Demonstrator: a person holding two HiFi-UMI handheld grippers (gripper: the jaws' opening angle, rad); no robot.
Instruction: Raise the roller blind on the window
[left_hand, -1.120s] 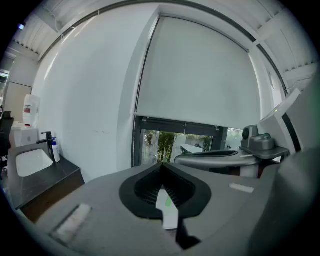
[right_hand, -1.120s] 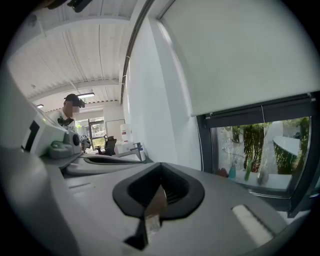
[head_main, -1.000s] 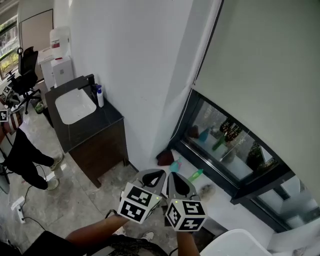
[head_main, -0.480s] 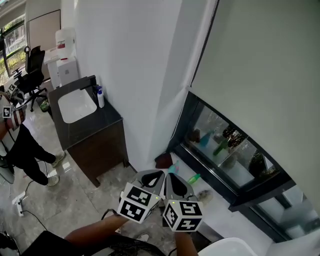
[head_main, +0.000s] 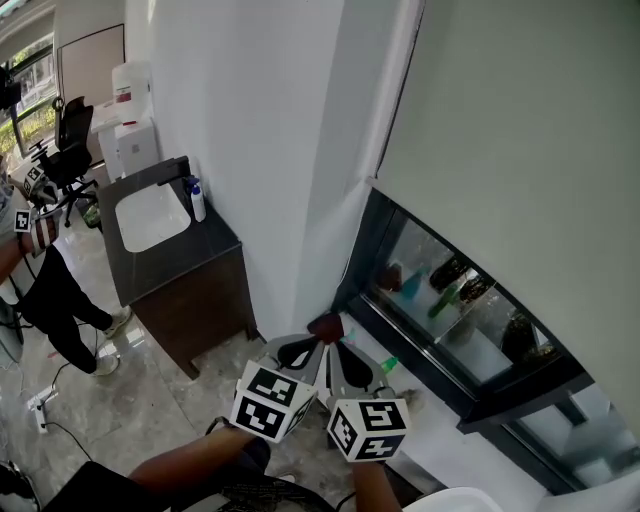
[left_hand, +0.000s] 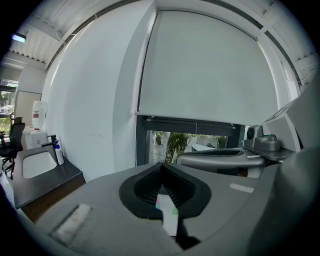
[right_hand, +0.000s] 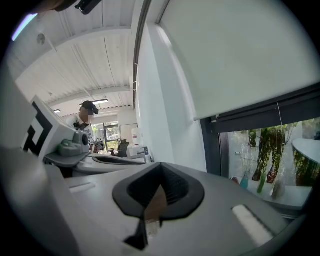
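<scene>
1. Pale roller blind (head_main: 520, 150) hangs over the upper part of the window (head_main: 470, 335), its bottom edge running level across.
2. Left gripper (head_main: 303, 352) and right gripper (head_main: 347, 358) are side by side below it, jaws together, empty.

Roller blind (head_main: 520, 150) plain off-white — the window frame (head_main: 505, 383) under it dark grey. Left of the blind: white wall (head_main: 250, 150), dark brown cabinet (head_main: 195, 295), white basin (head_main: 150, 215). Grey left tongs (head_main: 318, 344) and right tongs (head_main: 336, 348) bear black-and-white markers.

Off-white roller blind (head_main: 520, 140), at two o'clock, hangs mostly lowered over the dark-framed window (head_main: 480, 340), baring only its bottom strip.
</scene>
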